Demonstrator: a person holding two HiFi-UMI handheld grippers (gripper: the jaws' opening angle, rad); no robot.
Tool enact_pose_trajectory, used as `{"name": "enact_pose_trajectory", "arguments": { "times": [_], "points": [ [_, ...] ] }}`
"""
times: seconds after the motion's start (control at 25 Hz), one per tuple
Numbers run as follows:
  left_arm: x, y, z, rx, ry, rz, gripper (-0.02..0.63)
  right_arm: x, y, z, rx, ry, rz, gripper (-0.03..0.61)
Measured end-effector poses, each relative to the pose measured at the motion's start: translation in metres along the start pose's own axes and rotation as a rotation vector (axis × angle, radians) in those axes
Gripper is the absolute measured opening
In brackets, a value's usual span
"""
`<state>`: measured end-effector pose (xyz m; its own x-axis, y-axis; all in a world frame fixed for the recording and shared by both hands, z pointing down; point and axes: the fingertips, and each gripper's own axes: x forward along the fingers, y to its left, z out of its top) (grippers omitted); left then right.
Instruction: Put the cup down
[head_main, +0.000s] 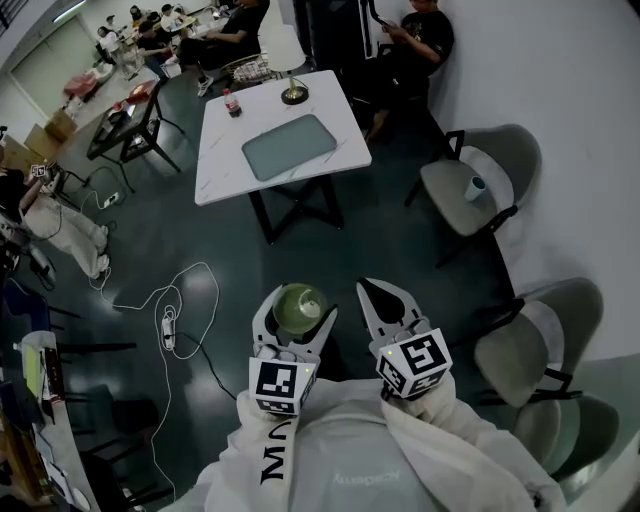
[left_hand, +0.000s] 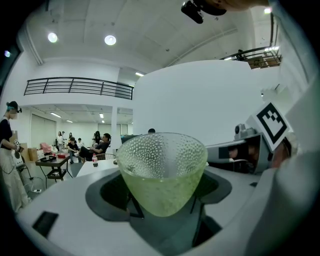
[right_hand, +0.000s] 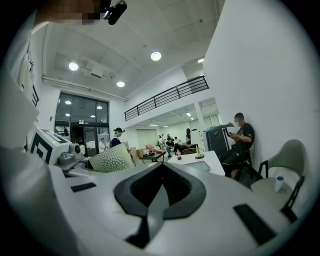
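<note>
A pale green dimpled glass cup (head_main: 300, 303) is held upright in the air, well short of the white table (head_main: 225, 150) ahead. My left gripper (head_main: 298, 318) is shut on it, one jaw on each side of its lower body. In the left gripper view the cup (left_hand: 162, 170) fills the middle, seated between the jaws of the left gripper (left_hand: 162, 202). My right gripper (head_main: 376, 290) hangs just to the right of the cup, shut and holding nothing. In the right gripper view that gripper (right_hand: 161, 172) shows its jaws meeting, and the cup (right_hand: 112, 159) appears at the left.
On the table lie a grey mat (head_main: 290, 146), a small bottle (head_main: 233, 103) and a gold-based stand (head_main: 294, 95). Grey chairs (head_main: 470, 185) line the right wall, one bearing a small paper cup (head_main: 476, 187). A cable with a power strip (head_main: 168, 325) crosses the floor at left. A person (head_main: 420, 40) sits beyond the table.
</note>
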<state>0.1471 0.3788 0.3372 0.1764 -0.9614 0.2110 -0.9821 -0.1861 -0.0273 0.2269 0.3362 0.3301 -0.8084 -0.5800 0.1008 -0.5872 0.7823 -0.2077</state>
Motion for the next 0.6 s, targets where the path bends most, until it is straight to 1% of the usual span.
{"name": "enact_pose_trajectory", "arguments": {
  "times": [0.2, 0.6],
  "points": [
    [0.026, 0.034, 0.002, -0.009, 0.005, 0.012, 0.387, 0.041, -0.01, 0.003, -0.001, 0.015, 0.0, 0.006],
    [0.089, 0.109, 0.006, -0.026, 0.037, -0.005, 0.387, 0.134, -0.034, 0.008, 0.017, 0.057, -0.021, 0.006]
  ]
}}
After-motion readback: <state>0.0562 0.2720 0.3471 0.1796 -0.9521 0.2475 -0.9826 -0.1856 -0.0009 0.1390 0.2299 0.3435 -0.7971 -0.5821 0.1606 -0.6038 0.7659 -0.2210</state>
